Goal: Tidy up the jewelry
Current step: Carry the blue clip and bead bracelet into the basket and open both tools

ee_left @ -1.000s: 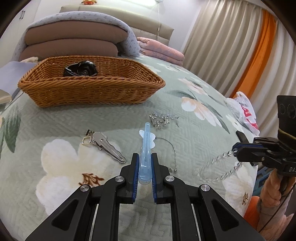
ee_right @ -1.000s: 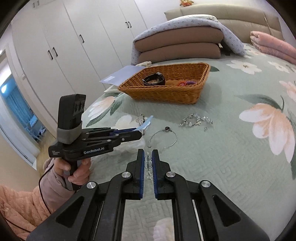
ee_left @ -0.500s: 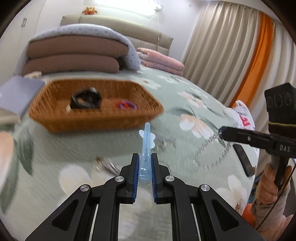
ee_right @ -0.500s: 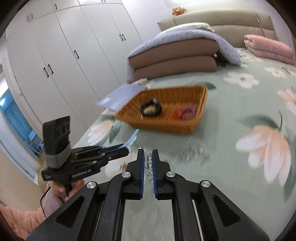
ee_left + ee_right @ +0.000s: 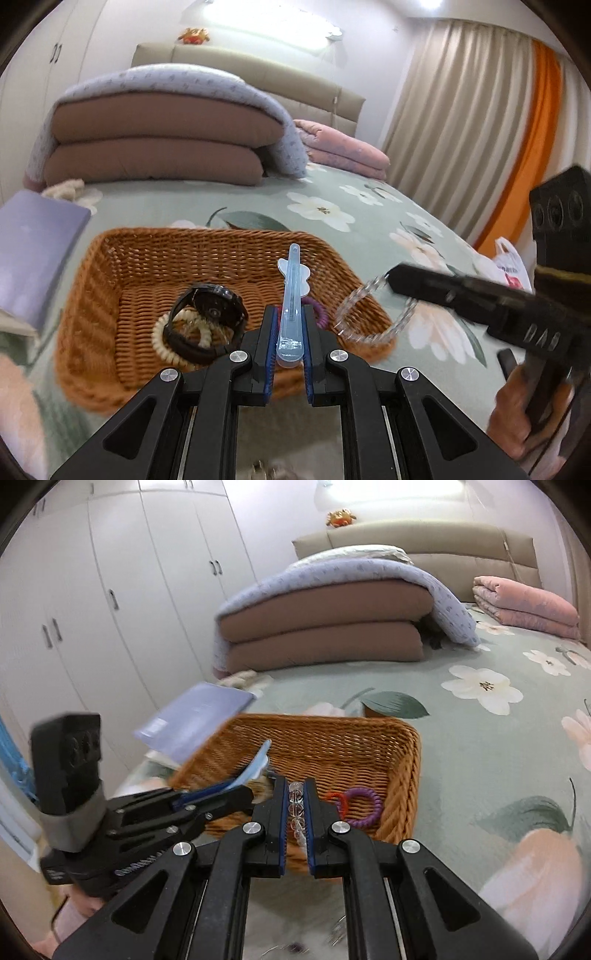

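My left gripper (image 5: 289, 343) is shut on a pale blue hair clip (image 5: 291, 302) and holds it over the near edge of the wicker basket (image 5: 110, 258). My right gripper (image 5: 295, 812) is shut on a clear bead bracelet (image 5: 295, 808), which hangs in a loop (image 5: 373, 314) above the basket's right rim. The basket holds a black watch (image 5: 210, 314), a cream coil hair tie (image 5: 166, 343) and purple and red coil ties (image 5: 358, 805). The left gripper shows in the right wrist view (image 5: 236, 782).
The basket (image 5: 406, 746) sits on a green floral bedspread (image 5: 369, 221). A lavender booklet (image 5: 33, 251) lies left of it. Folded brown bedding (image 5: 155, 147) and pink blankets (image 5: 343, 151) are behind. A white plastic bag (image 5: 511, 266) is at the right edge.
Both grippers have risen from the bedspread and moved forward to the basket, carrying the blue clip and the bead bracelet. The loose jewelry on the bed has dropped out of view.
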